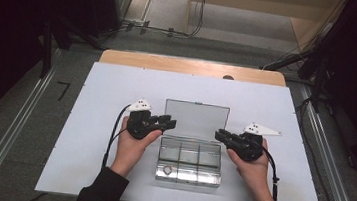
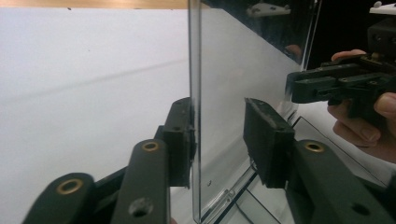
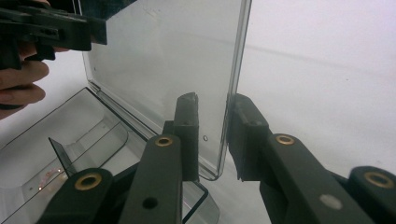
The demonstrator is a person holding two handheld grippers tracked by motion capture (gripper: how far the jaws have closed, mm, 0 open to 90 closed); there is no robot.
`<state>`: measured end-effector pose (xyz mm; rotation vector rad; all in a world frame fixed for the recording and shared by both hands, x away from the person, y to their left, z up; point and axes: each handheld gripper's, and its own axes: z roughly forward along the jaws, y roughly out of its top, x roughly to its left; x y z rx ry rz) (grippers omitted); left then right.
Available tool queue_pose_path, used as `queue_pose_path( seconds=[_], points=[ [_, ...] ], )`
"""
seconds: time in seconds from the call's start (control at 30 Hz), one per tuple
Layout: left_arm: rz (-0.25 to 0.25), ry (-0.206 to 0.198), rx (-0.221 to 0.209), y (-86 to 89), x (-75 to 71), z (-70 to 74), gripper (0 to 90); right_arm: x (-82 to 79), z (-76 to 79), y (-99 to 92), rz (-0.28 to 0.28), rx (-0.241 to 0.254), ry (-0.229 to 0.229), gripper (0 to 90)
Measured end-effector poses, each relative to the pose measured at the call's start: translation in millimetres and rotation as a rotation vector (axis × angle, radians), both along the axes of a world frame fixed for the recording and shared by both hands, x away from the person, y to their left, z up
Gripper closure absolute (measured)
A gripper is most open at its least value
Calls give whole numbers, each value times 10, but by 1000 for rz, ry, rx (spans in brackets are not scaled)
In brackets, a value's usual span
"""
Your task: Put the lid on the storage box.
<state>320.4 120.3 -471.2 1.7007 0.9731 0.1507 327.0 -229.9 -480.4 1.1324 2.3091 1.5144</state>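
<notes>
Straddling the upright lid of the clear box mid-table, my left hand-held gripper and right hand-held gripper are both released (pads not pinching); I'm keeping them level so it swings evenly

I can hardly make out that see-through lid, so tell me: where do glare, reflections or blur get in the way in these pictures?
High view: even light on the white table, dark surroundings; the clear box shows small glints. Left gripper view: the lid mirrors dark shapes at its top, and the near jaws are soft. Right gripper view: the lid looks hazy grey, its edge bright.
</notes>
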Motion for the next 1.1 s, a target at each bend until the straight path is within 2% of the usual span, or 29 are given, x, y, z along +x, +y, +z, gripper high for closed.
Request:
queue_pose_path(
  seconds=[0.13,0.27,0.53,0.63,1.1],
  points=[
    [-9,-7,-3,17,-28,0,695,-21,19,8,6,-7,-2,694],
    [-17,-19,-1,19,-63,11,690,-43,57,21,13,-8,-13,635],
    [-44,-35,-18,33,-140,8,672,-86,197,28,23,7,-36,588],
    [-56,-42,-10,36,-174,20,663,-102,243,28,30,14,-43,567],
    [-74,-63,1,36,-242,4,652,-152,294,49,47,15,-55,580]
  ],
)
